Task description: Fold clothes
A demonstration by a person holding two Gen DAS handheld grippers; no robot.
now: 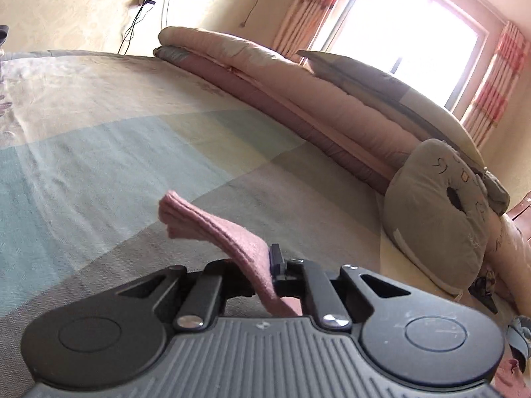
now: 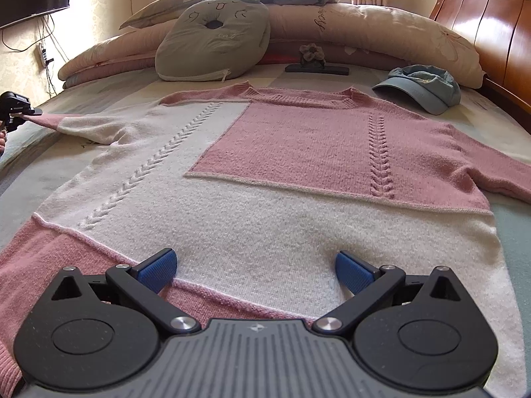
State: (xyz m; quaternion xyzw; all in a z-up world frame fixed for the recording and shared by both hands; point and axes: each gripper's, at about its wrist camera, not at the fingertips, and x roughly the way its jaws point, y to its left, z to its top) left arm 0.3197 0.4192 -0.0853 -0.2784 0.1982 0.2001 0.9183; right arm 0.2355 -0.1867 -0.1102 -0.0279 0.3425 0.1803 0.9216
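Now my left tongs (image 1: 270, 267) are pinched on the pink cuff (image 1: 212, 229) of the sweater's sleeve, the cuff sticking up between the pressed-together jaws above the bed (image 1: 109, 152). My right tongs (image 2: 255, 270) are spread wide, blue pads (image 2: 157, 270) apart, hovering over the sweater's lower hem. The sweater (image 2: 265, 179), pink and white, lies flat, front up, across the middle of the bed, neck toward the far edge; its one sleeve stretches out to the left edge, where the left tongs hold it. A cushion (image 2: 212, 44) and folded quilts (image 2: 365, 33) line the far edge; a blue cap (image 2: 419, 88) sits near the far right corner, just beside the sweater's shoulder.
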